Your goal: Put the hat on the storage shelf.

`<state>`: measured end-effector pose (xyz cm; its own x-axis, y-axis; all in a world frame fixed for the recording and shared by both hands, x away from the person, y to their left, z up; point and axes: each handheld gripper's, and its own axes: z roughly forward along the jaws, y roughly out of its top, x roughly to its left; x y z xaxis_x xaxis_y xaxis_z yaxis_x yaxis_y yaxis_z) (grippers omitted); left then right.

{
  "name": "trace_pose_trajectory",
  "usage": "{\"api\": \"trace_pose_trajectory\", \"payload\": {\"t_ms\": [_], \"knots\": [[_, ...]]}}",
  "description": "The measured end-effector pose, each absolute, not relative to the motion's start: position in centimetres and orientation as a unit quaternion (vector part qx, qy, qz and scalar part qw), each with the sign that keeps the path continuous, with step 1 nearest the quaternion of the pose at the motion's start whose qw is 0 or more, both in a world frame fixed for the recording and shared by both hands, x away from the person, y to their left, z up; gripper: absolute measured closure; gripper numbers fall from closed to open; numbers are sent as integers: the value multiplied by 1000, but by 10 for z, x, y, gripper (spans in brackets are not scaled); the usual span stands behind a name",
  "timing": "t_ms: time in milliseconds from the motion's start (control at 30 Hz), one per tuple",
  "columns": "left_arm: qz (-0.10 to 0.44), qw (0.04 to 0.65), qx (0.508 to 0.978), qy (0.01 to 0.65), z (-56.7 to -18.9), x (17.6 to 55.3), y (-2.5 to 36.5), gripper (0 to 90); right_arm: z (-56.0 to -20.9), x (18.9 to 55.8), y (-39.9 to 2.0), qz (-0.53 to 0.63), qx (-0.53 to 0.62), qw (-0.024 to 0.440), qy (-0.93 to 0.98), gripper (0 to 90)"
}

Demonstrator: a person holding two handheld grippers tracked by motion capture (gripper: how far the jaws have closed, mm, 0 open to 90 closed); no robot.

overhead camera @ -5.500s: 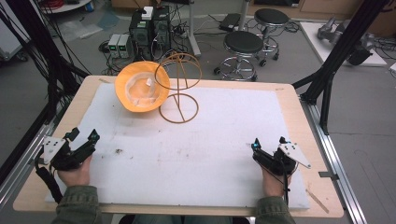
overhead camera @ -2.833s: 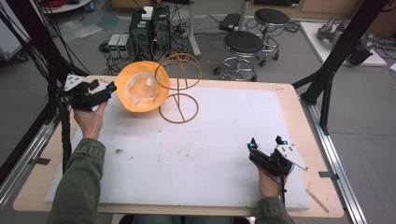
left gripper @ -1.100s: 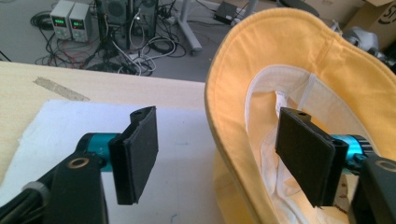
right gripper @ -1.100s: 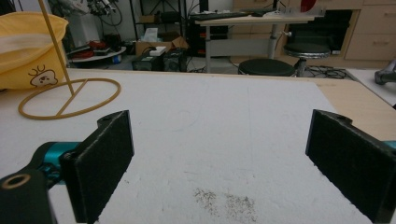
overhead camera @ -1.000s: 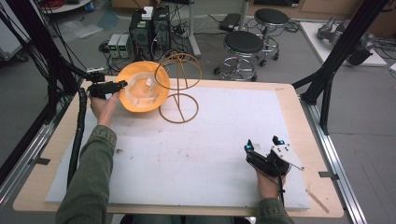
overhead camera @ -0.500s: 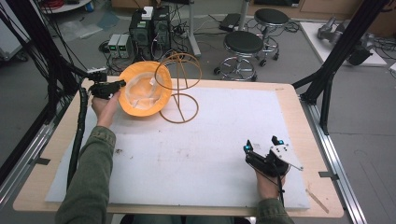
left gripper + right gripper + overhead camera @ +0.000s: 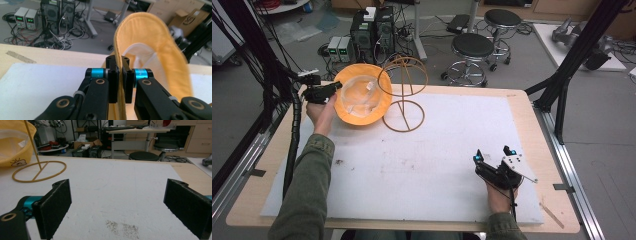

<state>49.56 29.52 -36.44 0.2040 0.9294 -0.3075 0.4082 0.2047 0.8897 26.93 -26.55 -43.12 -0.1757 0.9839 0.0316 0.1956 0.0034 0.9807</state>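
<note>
On the high view, the soft orange-yellow fabric bucket hat with a white lining [image 7: 362, 95] sat at about eleven o'clock on the white foam mat [image 7: 427, 165], tipped up so that its hollow faced the camera, its right brim just beside the tan wire hat stand with a ring base and a ring top [image 7: 403, 95]. The left gripper [image 7: 326, 92] reached the hat from its nine o'clock side. In the left gripper view its two black jaws had just been closing and stood pinched together on the hat's padded brim [image 7: 122, 82], which ran up between the pads and curved away toward one o'clock. The left hand [image 7: 323, 114] lay under that gripper, its olive sleeve [image 7: 307, 195] stretching down to six o'clock.

The right gripper [image 7: 492, 161] rested well apart from the hat, at about five o'clock on the mat, in the right hand [image 7: 500, 196]. In the right gripper view its jaws stood wide apart with only bare mat between the pads [image 7: 56, 206]; the stand's ring base [image 7: 38, 172] and part of the hat [image 7: 15, 145] lay at ten o'clock.
</note>
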Motion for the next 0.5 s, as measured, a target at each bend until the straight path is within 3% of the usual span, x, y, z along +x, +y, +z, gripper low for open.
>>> {"api": "trace_pose_trajectory", "payload": {"t_ms": [500], "knots": [[309,559,548,540,-334,475,297,869,-431,269,-266,496,503,401,583,66]]}}
